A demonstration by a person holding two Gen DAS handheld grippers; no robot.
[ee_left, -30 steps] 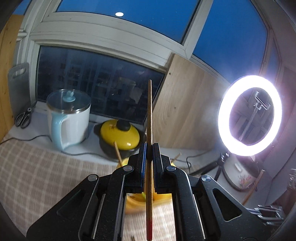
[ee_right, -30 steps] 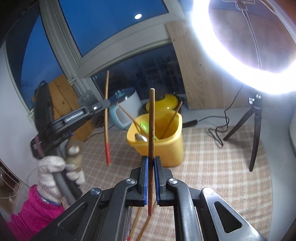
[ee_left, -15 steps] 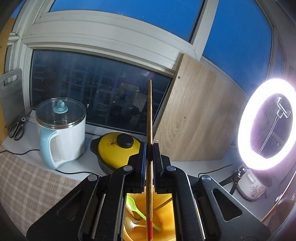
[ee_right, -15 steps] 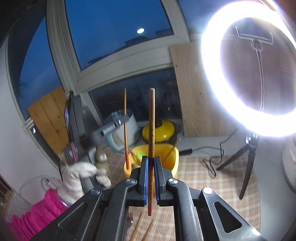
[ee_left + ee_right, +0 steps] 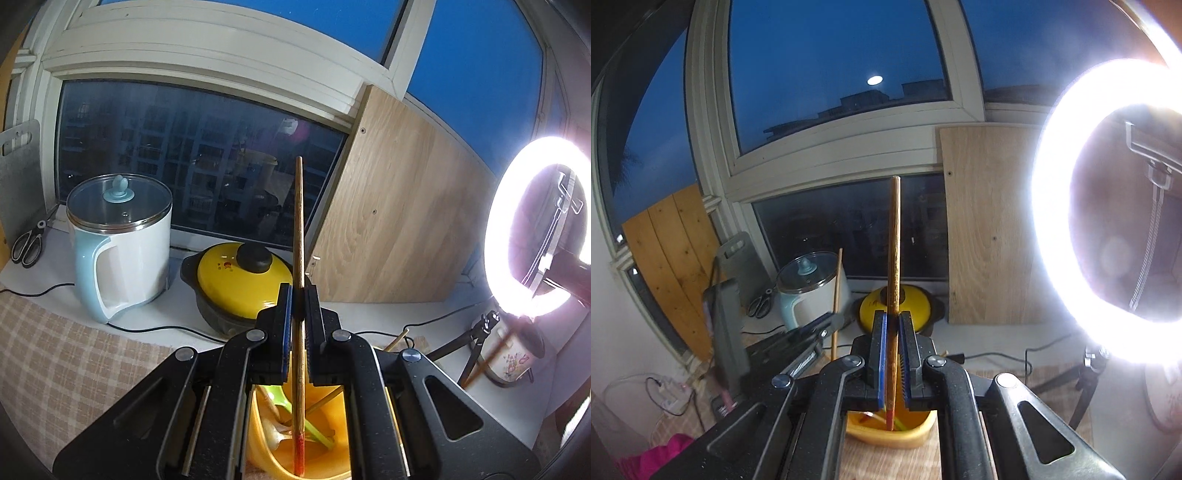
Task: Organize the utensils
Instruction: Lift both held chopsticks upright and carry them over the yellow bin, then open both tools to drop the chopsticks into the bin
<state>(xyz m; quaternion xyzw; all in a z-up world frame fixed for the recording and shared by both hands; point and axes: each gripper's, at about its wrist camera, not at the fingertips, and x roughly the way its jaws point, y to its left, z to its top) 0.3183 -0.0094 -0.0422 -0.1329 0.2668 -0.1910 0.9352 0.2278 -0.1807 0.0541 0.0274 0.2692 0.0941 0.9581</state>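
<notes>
- The left tool (image 5: 299,295) is clamped on a chopstick (image 5: 298,236), gripping it near the middle so the stick stands upright with its red-tipped end pointing down.
- That red tip hangs inside the mouth of the yellow bucket (image 5: 266,454), which sits directly under the tool; the hold looks chosen so the stick can drop straight in.
- The bucket already carries a green spoon (image 5: 291,406), a pale spoon and other sticks leaning on its wall, so it serves as the collecting place for the utensils.
- The right tool (image 5: 894,325) is likewise closed on a second chopstick (image 5: 894,243), upright, red end down, above the same bucket (image 5: 886,439) seen at the bottom of the right wrist view.
- In that view the left tool (image 5: 827,325) shows at the left with its stick rising beside it, near but apart from the right one.
- The bucket stands on the checked surface (image 5: 48,369), near its far edge, just in front of the yellow-lidded pot (image 5: 236,280) and the white kettle (image 5: 122,251) on the sill.
- My judgement: letting go comes next for the left stick; the right one may need lowering first.
</notes>
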